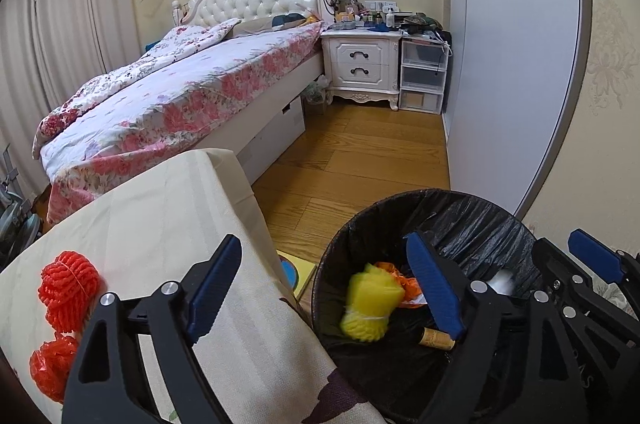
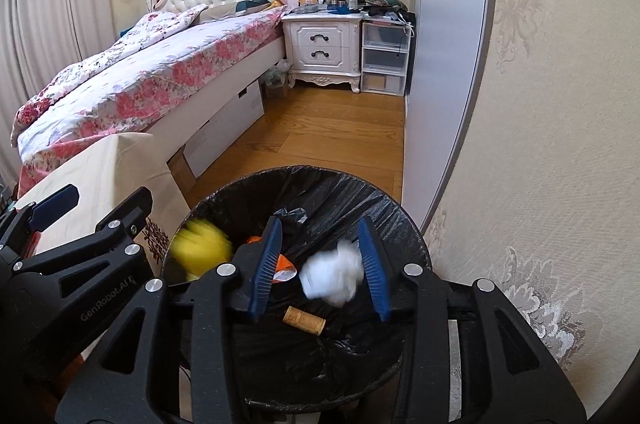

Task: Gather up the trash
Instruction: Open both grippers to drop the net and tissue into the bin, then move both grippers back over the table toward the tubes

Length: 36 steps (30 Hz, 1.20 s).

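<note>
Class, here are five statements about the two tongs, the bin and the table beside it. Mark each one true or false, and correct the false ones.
1. The bin has a black bag lining it. True.
2. The yellow bundle is clamped in the left tongs. False: those tongs are open, and the blurred bundle is loose over the bin.
3. Two red net bundles lie on the cloth-covered table. True.
4. A cork lies in the bin. True.
5. The right tongs grip the white paper wad. False: a gap shows beside the left pad, so the wad is loose.
</note>
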Available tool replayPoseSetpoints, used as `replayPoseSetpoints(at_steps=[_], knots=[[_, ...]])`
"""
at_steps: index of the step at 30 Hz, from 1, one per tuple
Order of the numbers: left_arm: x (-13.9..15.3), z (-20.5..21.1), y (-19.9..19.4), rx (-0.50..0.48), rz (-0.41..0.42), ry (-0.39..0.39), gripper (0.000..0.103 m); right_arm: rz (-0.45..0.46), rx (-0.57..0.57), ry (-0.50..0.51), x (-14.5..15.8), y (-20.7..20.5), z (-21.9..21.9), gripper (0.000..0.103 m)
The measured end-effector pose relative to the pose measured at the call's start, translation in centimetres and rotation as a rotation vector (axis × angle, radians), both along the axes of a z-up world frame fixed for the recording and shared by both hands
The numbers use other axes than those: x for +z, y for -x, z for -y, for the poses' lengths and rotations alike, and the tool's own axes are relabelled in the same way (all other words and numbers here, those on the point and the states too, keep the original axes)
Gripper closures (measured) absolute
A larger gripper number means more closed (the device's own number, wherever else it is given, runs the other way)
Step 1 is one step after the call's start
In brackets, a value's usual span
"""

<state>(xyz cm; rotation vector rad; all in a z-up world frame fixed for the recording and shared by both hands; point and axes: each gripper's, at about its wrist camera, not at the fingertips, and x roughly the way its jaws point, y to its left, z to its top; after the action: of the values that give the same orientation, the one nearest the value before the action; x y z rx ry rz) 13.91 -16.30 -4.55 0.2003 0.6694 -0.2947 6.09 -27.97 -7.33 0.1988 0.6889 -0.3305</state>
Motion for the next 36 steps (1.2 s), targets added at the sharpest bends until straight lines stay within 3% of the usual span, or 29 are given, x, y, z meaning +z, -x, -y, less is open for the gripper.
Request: replayPoseSetpoints(at_steps=[15,36], knots=[[0.9,-1.7,0.9,0.027,-0.009,0.013,0.019,0.011,0.012,-0.008,0.7,1.1,0.0,0.061],[2.2,-11.9,8.4,0.182,-0.018,-0.010,0.019,-0.017,0.217,-0.001,1.2,6.6,-7.9,0.054]])
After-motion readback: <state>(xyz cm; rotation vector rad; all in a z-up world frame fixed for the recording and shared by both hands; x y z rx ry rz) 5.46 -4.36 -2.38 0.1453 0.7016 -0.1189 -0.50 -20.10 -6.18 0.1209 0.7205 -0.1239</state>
